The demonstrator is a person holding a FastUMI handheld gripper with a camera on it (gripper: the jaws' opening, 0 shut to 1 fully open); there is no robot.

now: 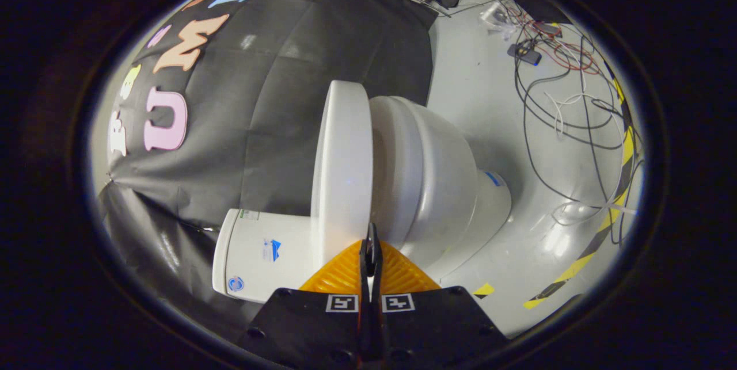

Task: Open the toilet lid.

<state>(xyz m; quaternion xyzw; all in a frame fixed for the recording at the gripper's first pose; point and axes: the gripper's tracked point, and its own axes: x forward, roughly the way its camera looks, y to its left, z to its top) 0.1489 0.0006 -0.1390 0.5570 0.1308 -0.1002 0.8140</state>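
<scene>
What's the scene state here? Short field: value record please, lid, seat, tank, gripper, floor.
lid: toilet lid raised, standing clear of the seat, edge-on just beyond the fingertips
seat: seat still on the bowl
tank: tank behind the lid, against the black cloth wall
gripper: gripper fingers closed together, tips at the gap between lid and seat, nothing visibly held
floor: loose cables and yellow-black tape beyond the bowl
</scene>
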